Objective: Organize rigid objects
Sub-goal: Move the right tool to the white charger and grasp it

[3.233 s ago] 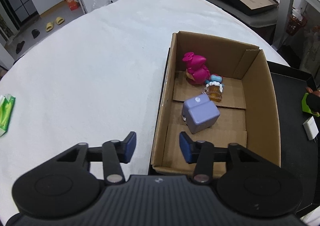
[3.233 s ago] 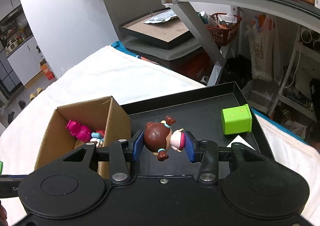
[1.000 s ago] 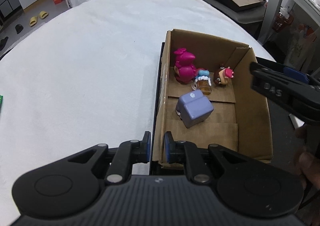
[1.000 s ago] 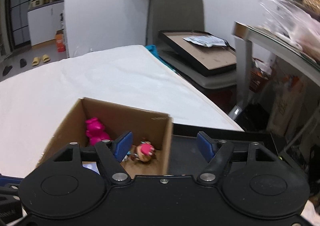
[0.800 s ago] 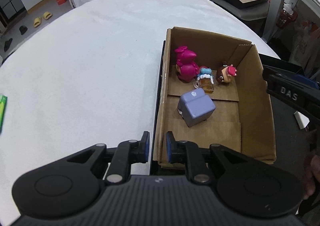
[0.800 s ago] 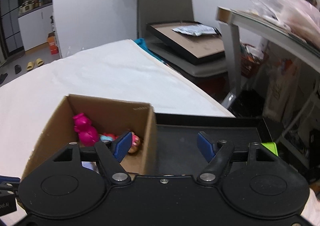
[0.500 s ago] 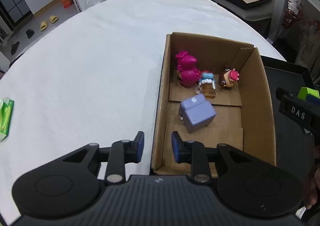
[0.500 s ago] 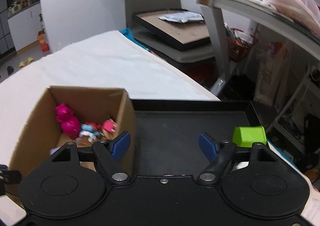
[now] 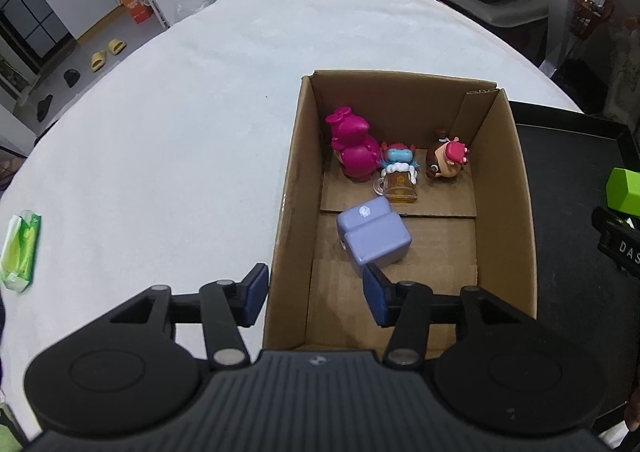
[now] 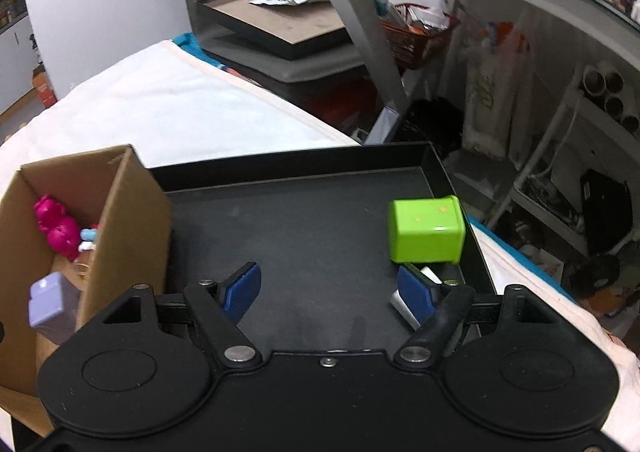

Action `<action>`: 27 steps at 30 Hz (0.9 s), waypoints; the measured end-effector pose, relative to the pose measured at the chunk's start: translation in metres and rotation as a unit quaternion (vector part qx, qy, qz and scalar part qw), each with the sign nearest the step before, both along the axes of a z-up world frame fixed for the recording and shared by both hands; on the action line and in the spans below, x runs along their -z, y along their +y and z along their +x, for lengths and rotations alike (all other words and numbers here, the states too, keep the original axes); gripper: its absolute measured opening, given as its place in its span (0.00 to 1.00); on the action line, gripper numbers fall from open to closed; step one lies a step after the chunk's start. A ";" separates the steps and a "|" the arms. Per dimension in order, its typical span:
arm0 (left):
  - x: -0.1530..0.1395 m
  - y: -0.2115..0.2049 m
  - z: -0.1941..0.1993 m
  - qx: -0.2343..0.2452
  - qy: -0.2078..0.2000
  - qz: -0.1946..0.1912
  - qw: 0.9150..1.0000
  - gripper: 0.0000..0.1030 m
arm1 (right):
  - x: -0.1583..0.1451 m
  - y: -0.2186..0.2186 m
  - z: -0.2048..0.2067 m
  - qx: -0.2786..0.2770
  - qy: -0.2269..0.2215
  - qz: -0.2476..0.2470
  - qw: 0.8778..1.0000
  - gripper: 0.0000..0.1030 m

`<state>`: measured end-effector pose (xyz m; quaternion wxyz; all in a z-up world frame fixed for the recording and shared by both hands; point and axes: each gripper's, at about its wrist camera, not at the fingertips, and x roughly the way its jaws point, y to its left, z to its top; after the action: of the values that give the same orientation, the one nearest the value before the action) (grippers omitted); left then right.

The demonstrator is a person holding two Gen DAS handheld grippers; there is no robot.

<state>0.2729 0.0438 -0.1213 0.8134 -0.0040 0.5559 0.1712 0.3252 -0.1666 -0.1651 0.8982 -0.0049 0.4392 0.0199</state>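
- We are finding the black tray (image 10: 304,220) lying to the right of the cardboard box (image 9: 502,188), the two touching along the box's right wall.
- We are judging the box nearly filled: a purple block (image 9: 374,238), a magenta figure (image 9: 354,152), a blue-topped mug toy (image 9: 398,176) and a brown-haired doll (image 9: 446,160) are sitting inside, the three figures along the far wall.
- We are locating the next item, the green cube (image 10: 427,230), on the tray near its far right corner, ahead and to the right of the right gripper (image 10: 330,290).
- We are noting the cube is blocky with rounded edges and about as wide as tall, so no long axis governs the grip; it looks glossy and rigid, with faint yellow marks on top.
- We are judging the right gripper the nearer one; its jaws are spread wide and holding nothing, hovering over bare tray floor.
- We are seeing the left gripper (image 9: 316,292) likewise spread and empty, straddling the box's near left wall, well apart from the cube.
- We are observing a small white piece (image 10: 410,308) by the right gripper's right fingertip (image 10: 416,294); contact cannot be told.
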 end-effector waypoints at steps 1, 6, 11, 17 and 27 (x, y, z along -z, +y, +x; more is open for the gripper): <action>0.000 -0.001 0.002 -0.002 0.002 0.002 1.000 0.51 | 0.002 -0.003 0.001 0.002 0.002 0.001 1.000 0.73; 0.000 -0.005 0.010 -0.009 0.012 0.015 1.000 0.51 | 0.013 -0.013 0.010 0.005 0.013 -0.016 1.000 0.73; 0.002 -0.010 0.019 -0.016 0.021 0.031 0.999 0.52 | 0.023 -0.017 0.014 0.002 0.026 -0.018 0.999 0.73; 0.005 -0.013 0.026 -0.029 0.028 0.045 0.998 0.52 | 0.030 -0.021 0.021 -0.012 0.028 -0.036 0.999 0.73; 0.008 -0.014 0.030 -0.030 0.031 0.052 0.998 0.52 | 0.044 -0.037 0.031 -0.002 0.044 -0.016 0.999 0.73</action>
<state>0.3027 0.0299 -0.1294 0.7892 0.0268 0.5712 0.2239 0.3560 -0.2041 -0.2095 0.8777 -0.0197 0.4785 0.0149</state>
